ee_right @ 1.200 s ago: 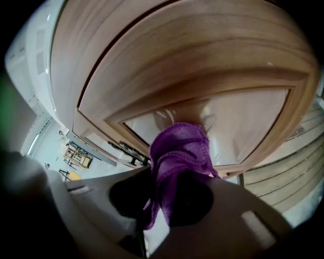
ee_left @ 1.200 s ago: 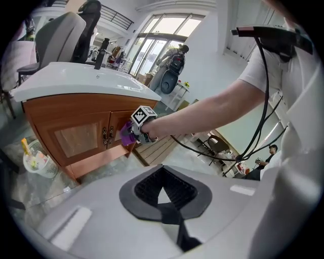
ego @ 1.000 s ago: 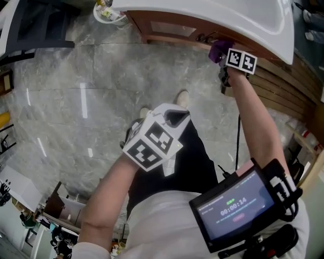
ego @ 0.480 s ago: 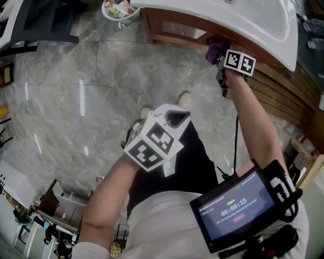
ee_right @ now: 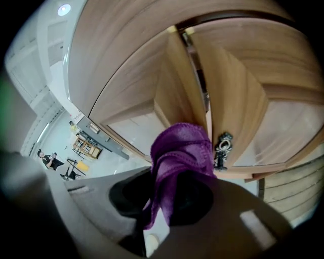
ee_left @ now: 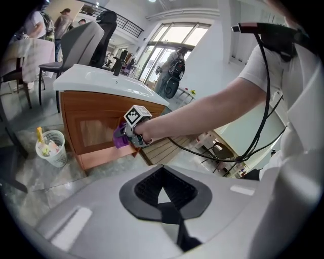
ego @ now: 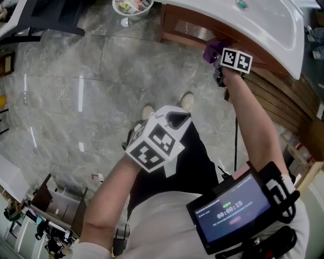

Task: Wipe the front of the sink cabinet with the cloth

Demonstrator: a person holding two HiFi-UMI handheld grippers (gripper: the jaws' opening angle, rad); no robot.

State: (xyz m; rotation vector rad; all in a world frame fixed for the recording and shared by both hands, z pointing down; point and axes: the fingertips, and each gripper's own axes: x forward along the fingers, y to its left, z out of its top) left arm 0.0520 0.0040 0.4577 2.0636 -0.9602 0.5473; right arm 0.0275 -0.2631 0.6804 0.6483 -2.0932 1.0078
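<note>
The fingers [ee_right: 124, 196] of the right gripper [ee_right: 167, 198] are clamped tight on a bunched purple microfibre cloth [ee_right: 181, 152]. Its free wad pokes out ahead of them and sits against the front of the brown wooden sink cabinet [ee_right: 126, 91], at the seam where two doors meet and just beside an ornate dark metal door pull [ee_right: 221, 150].

From where I stand, the wipe is under way but most of the front looks yet to be covered. To do it well, I'd keep only the soft wad on the wood and the hard tips off it. I'd run long strokes along the grain and ease around the pull so the cloth doesn't snag.

The white ceramic basin [ego: 263, 23] overhangs the doors closely, so the gripper's marker cube needs care beneath that lip.

The left gripper [ee_left: 169, 215] has its fingers closed together on nothing. It hangs at the person's waist, well apart from the cabinet, and is best left there.

A small white wastebasket [ego: 130, 7] stands on the grey marble floor [ego: 76, 91] near the cabinet's far end.
</note>
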